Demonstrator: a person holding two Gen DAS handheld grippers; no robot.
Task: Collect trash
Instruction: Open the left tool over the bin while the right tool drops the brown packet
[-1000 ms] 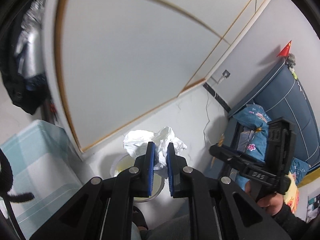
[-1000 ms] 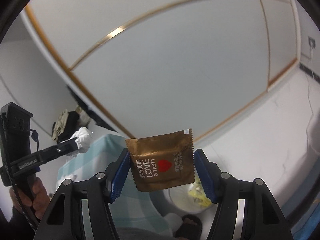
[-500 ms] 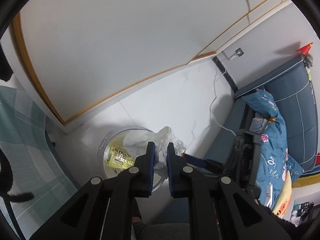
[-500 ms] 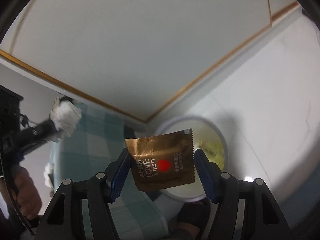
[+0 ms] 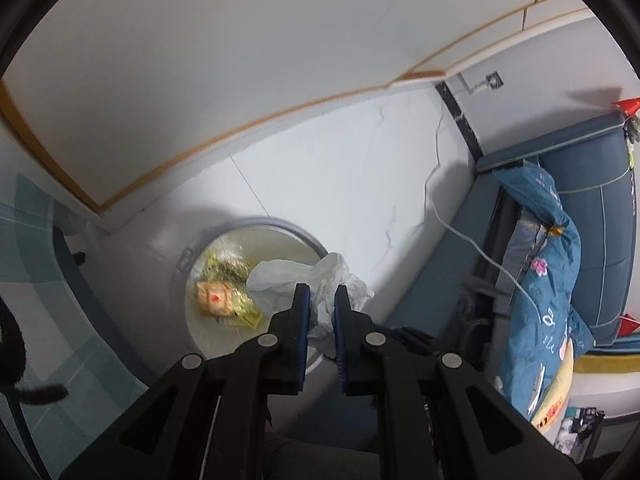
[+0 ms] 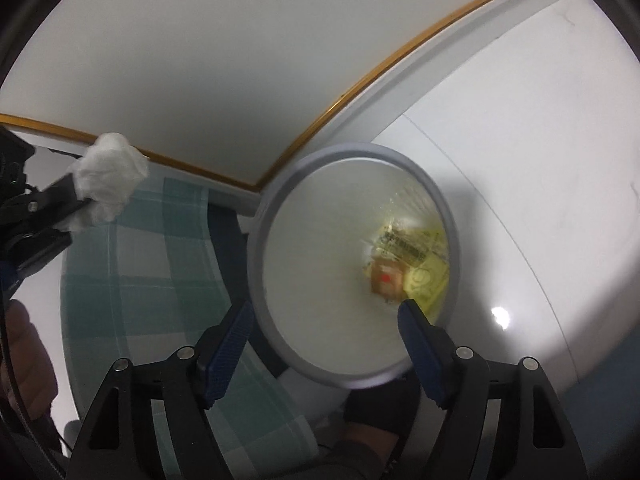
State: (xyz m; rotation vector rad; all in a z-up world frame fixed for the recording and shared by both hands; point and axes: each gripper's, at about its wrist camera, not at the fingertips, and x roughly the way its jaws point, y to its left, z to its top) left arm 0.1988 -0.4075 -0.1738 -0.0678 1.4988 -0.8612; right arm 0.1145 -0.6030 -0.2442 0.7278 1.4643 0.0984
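A round white trash bin (image 6: 256,264) with a grey rim stands on the floor below both grippers. Inside lie yellow wrappers (image 6: 424,276) and a brown packet (image 6: 386,280) with a red mark, also visible as the brown packet (image 5: 214,298) in the left wrist view. My right gripper (image 6: 324,316) hangs over the bin, its jaws opening, nothing between them. My left gripper (image 5: 319,300) is shut on a crumpled white tissue (image 5: 288,280) above the bin's rim (image 5: 280,222). The tissue (image 6: 108,180) and the left gripper's fingers (image 6: 60,200) show at the left of the right wrist view.
A table with a teal checked cloth (image 6: 140,272) stands left of the bin. A blue sofa (image 5: 592,240) with a blue quilt (image 5: 536,292) is to the right, a white cable (image 5: 460,236) trailing to it. White floor tiles (image 5: 340,168) meet a white panel with gold trim.
Both grippers sank and tilted down over the bin. The right gripper opened and the brown packet left it; the packet now lies in the bin. The left stays shut on the tissue.
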